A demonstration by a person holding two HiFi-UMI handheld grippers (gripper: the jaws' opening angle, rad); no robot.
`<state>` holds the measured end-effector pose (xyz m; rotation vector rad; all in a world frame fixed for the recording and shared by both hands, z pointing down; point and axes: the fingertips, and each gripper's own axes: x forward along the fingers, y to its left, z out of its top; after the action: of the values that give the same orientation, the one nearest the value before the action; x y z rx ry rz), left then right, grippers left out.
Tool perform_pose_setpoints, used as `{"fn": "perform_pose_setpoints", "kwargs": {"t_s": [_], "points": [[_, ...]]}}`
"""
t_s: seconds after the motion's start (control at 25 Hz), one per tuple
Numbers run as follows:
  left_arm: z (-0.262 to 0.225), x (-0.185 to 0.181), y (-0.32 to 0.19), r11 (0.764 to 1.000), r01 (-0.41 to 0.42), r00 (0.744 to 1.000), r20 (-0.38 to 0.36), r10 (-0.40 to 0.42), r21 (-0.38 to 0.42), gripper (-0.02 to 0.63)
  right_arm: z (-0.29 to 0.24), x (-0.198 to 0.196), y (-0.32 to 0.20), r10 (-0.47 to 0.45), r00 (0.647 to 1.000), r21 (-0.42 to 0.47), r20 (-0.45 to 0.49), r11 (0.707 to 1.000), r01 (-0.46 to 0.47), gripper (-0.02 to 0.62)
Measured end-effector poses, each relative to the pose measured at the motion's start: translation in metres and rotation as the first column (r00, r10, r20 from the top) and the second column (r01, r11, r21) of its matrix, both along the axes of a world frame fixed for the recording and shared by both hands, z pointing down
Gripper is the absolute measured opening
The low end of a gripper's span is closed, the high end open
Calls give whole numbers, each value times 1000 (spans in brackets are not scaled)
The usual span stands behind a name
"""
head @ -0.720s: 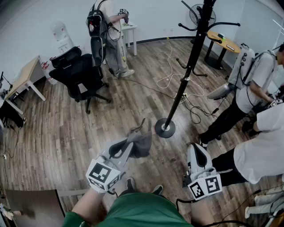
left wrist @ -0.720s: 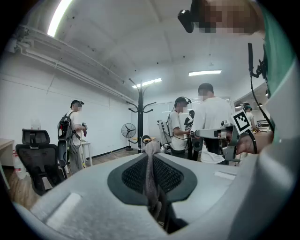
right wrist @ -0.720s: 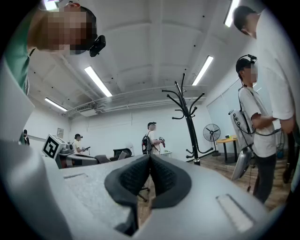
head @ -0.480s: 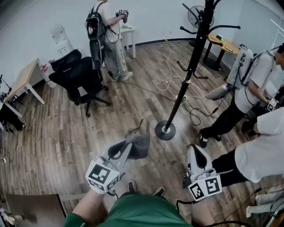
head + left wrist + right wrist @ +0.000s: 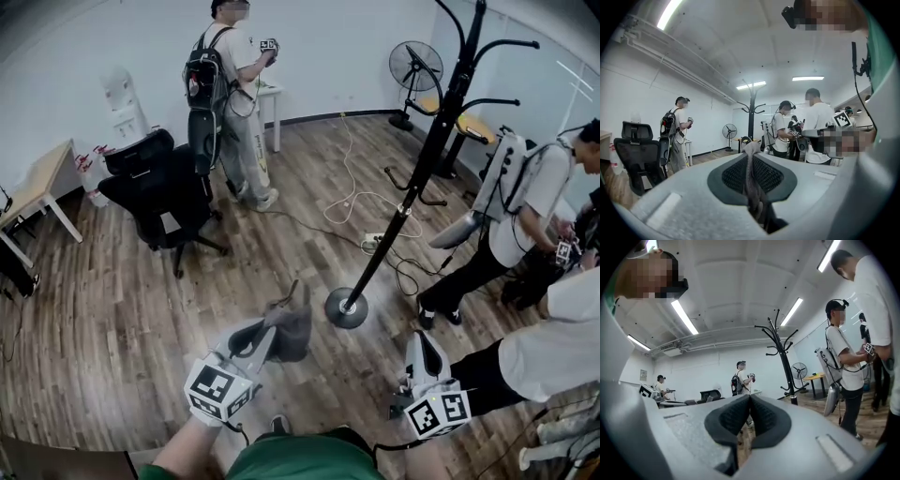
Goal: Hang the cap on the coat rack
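Progress: early days imo. The cap (image 5: 289, 328) was up off the floor and in hand, so the pick-up looked done, but it wasn't on the coat rack (image 5: 412, 192) yet. The carry, the lift and the actual hooking were all left.
Left tool: the left tool (image 5: 270, 330) was clenched on the cap, with a fold of fabric pinched right between the pads.
Right tool: the right tool (image 5: 419, 342) was closed up with nothing in it, hanging low at about 5 o'clock in the head view.
Where the cap was: low in the head view, around 6 o'clock, above the wood floor (image 5: 122, 309). The rack's round base (image 5: 346, 307) sat near the cap's 2 o'clock, not touching. The hooks (image 5: 516, 42) were way up at 1 o'clock, well apart from it.
Cap looks: dark grey floppy cloth, bunched and drooping from the pinch. The brim and opening couldn't be made out, so it'd probably need turning before going on a hook.
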<state>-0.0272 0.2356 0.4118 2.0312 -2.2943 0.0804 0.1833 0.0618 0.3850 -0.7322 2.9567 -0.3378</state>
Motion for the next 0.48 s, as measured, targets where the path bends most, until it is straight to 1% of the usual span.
{"fn": "perform_pose_setpoints", "kwargs": {"t_s": [0.28, 0.48], "points": [[17, -76, -9, 1000, 3, 1000, 12, -3, -23, 38, 11, -43, 3, 20, 998, -5, -57, 1000, -20, 4], [10, -122, -28, 1000, 2, 1000, 30, -3, 4, 38, 16, -74, -19, 13, 997, -3, -75, 1000, -13, 3]]}}
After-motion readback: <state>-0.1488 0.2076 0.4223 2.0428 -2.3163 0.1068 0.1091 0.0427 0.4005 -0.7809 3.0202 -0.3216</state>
